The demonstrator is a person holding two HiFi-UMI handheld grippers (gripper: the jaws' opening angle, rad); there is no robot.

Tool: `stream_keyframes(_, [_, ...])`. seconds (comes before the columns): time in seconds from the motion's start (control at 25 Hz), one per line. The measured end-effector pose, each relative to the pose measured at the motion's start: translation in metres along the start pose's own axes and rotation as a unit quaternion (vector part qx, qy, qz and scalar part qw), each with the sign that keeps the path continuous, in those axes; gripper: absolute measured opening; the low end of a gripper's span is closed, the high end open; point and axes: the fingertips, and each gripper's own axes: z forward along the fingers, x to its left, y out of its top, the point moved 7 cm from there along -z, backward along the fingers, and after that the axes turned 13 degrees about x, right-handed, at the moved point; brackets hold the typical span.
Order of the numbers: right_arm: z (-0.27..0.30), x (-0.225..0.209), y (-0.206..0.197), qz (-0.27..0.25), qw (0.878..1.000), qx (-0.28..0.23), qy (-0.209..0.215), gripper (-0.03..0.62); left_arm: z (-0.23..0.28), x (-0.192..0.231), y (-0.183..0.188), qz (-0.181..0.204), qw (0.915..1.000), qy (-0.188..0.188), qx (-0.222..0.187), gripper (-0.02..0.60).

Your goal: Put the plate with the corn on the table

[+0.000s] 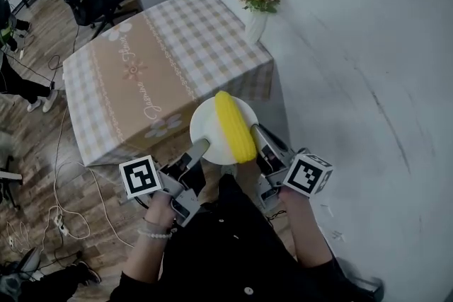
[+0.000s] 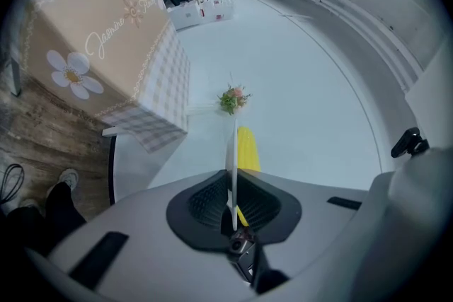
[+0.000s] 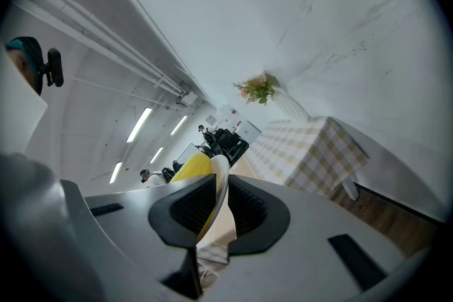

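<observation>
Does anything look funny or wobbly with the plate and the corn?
Nothing spilled or broken. The corn lies on the plate, reaching rim to rim, and the left tongs and right tongs grip opposite edges.

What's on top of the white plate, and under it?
A yellow corn cob lies on the plate, which the left gripper and right gripper clamp by its rim. The plate hides whatever is directly beneath.

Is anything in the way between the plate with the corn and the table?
Nothing I can see. The left gripper and right gripper hold the plate with the corn by the table's near edge. Its cloth looks bare there; only a vase of flowers stands at the far corner.
</observation>
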Motion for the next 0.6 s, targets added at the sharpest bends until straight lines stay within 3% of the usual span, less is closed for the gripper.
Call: stream_keyframes(0.6, [0.052, -0.039, 0.077, -0.015, 1.000, 0.026, 0.011, 0.081, 0.050, 0.005, 0.073, 0.002, 0.9996, 0.007, -0.025, 0.032])
